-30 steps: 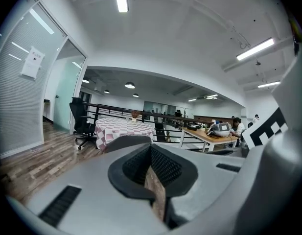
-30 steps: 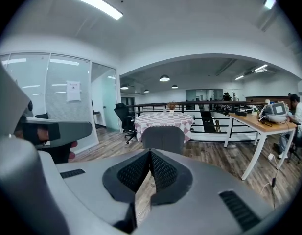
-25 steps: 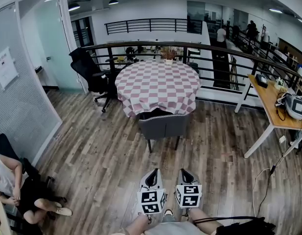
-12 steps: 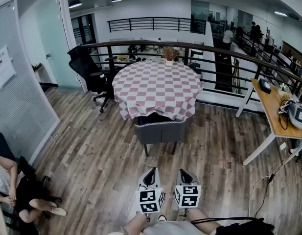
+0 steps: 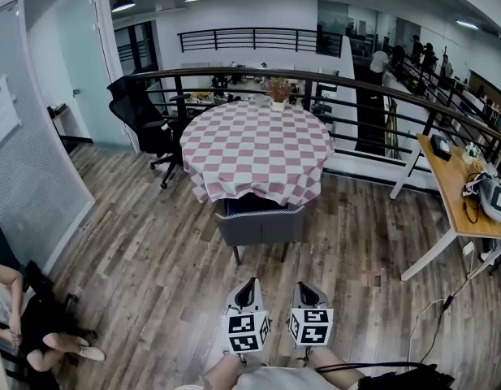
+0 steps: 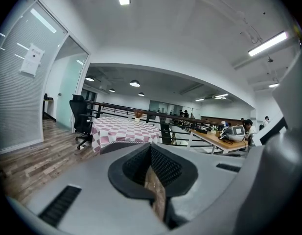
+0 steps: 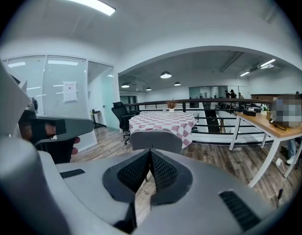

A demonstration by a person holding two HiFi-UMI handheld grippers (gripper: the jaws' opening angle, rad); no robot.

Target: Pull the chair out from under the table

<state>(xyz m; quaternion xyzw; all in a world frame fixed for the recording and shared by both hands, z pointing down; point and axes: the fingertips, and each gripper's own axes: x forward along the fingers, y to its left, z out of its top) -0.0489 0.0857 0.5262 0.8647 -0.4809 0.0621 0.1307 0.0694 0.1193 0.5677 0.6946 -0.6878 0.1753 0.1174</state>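
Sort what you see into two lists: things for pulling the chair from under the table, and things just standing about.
Job: grey chair, checked table, left tool, right tool.
Standing about: black office chair, wooden desk, potted plant, seated person.

Left gripper [image 6: 151, 149]: jaws together at the tips, nothing between them. Ahead, a grey chair [image 6: 117, 146] stands tucked against a round table [image 6: 122, 129] under a pink-and-white checked cloth. A black office chair [image 6: 81, 121] stands left of the table, a wooden desk [image 6: 209, 138] to the right. Wood plank floor [image 6: 28, 161].
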